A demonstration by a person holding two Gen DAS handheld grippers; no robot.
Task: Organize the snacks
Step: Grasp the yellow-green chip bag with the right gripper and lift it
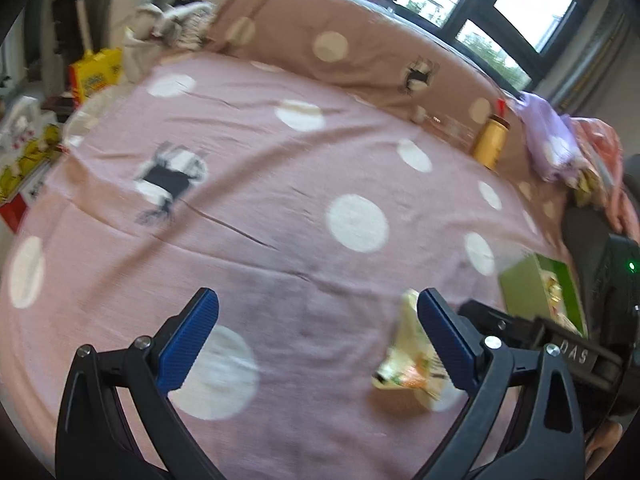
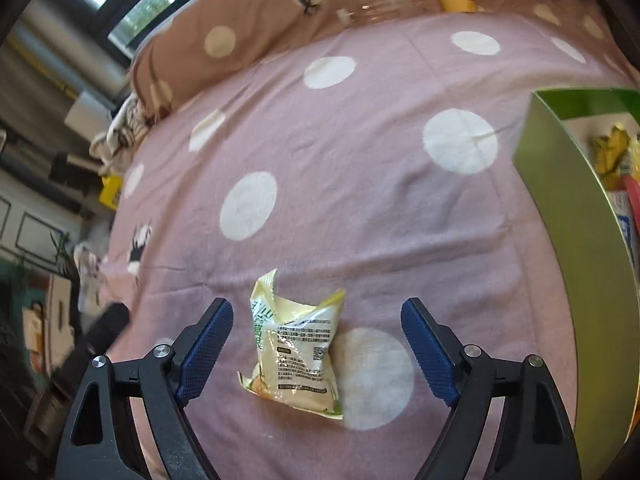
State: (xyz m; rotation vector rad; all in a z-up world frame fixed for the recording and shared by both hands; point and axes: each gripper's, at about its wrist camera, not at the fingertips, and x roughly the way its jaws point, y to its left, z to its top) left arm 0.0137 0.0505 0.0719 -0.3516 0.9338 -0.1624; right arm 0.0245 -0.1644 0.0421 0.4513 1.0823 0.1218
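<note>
A crumpled pale yellow snack packet (image 2: pixel 296 354) lies on the pink dotted bed sheet (image 2: pixel 340 208). My right gripper (image 2: pixel 316 312) hovers over it, open, with the blue pads (image 2: pixel 206 344) apart on either side and not touching it. In the left wrist view the same packet (image 1: pixel 408 360) lies just inside the right finger of my left gripper (image 1: pixel 318 308), which is open with nothing held. A green box (image 2: pixel 568 208) with several snack packets inside stands at the right; it shows as the green box (image 1: pixel 540 292) in the left view too.
A yellow bottle (image 1: pixel 493 142) lies against the brown dotted pillow (image 1: pixel 340 44) at the head of the bed. Lilac and pink cloth (image 1: pixel 552 144) is bunched at the right. Yellow snack boxes (image 1: pixel 96 74) sit beyond the bed's left edge. The other gripper's black body (image 1: pixel 560 348) shows at lower right.
</note>
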